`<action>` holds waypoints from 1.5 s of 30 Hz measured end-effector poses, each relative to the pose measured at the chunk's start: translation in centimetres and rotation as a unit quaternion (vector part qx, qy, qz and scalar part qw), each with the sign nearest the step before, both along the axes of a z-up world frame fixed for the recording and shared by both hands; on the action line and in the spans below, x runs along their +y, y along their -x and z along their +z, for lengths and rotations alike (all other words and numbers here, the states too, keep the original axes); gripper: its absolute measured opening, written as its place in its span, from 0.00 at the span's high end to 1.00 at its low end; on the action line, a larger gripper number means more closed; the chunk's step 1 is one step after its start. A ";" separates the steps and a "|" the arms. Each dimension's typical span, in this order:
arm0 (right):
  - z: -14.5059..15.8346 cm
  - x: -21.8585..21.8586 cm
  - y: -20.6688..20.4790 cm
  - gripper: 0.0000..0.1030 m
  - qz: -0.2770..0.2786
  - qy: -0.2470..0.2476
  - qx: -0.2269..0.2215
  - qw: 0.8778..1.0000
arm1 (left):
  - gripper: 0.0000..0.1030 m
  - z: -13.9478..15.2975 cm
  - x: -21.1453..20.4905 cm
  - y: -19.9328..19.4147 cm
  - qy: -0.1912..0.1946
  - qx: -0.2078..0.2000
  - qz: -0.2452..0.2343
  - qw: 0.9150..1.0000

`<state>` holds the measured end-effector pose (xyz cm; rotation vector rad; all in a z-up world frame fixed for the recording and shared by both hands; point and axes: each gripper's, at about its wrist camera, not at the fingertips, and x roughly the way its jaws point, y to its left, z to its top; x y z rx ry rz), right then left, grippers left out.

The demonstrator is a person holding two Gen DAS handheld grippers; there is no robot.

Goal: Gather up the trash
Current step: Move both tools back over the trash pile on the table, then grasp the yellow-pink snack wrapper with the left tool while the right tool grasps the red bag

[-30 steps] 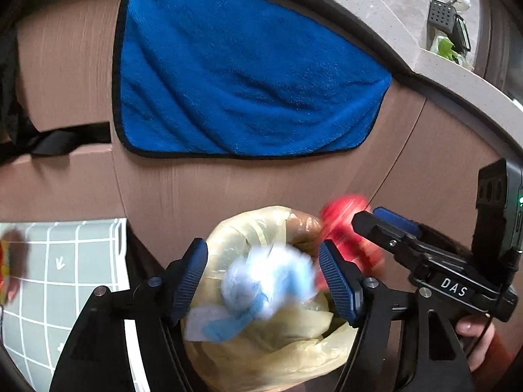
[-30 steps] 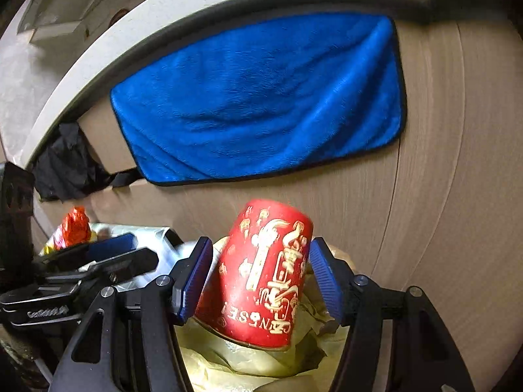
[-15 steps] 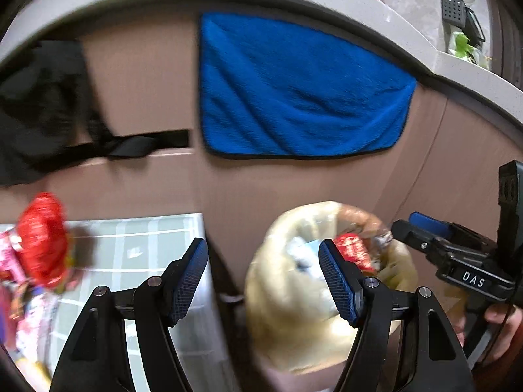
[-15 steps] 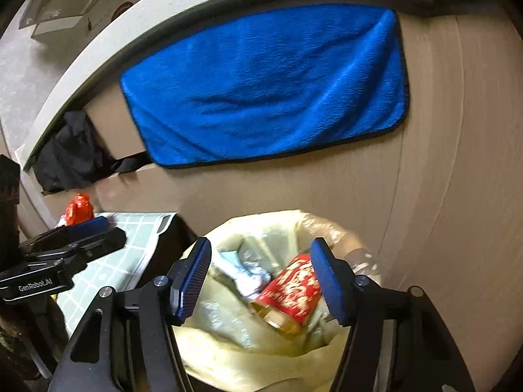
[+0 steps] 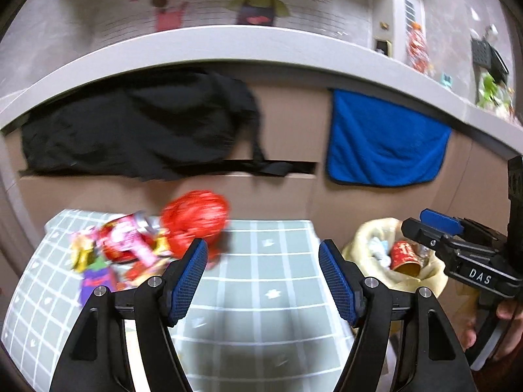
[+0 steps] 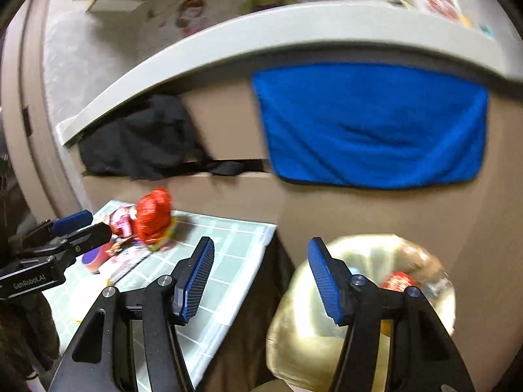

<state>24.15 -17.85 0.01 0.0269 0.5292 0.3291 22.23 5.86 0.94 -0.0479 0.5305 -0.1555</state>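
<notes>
We find the left gripper (image 5: pixel 263 281) empty, fingers wide apart. The remaining wrapper pile (image 5: pixel 130 248) lies on the checked table (image 5: pixel 261 294), up and left of its fingertips — the nearer hand. The right gripper (image 6: pixel 261 277), jaws closing on nothing, straddles table edge and trash bag (image 6: pixel 294 343).

"DAS" stands in white on the right gripper (image 5: pixel 441 225) body — "GenRobot.AI" on the left gripper (image 6: pixel 78 227) body; the wall lettering is too blurred.

Wrappers (image 5: pixel 130 248) plus red foil ball (image 5: pixel 196 219) piled on table; red cup (image 5: pixel 405 256) tilted in bag (image 5: pixel 362 245).
</notes>
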 end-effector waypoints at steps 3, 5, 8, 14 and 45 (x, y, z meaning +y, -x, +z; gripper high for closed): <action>0.3 3.7 0.1 0.45 0.027 0.006 0.005 1.000 | 0.31 -0.1 3.3 0.9 0.015 0.000 0.016 1.000; 0.3 5.5 0.2 0.45 0.039 0.008 0.009 0.999 | 0.31 -0.5 6.2 1.4 0.030 0.004 0.030 0.999; 0.3 8.3 -0.1 0.45 0.056 0.011 0.011 0.998 | 0.31 -1.4 11.0 1.6 0.060 0.011 0.059 0.996; -0.5 12.9 -1.5 0.45 0.095 0.006 0.027 0.995 | 0.31 -3.9 19.7 0.7 0.119 0.023 0.110 0.987; -6.3 17.3 -3.1 0.45 0.153 0.015 0.105 0.983 | 0.75 -9.5 27.4 -6.0 0.190 0.138 0.155 0.960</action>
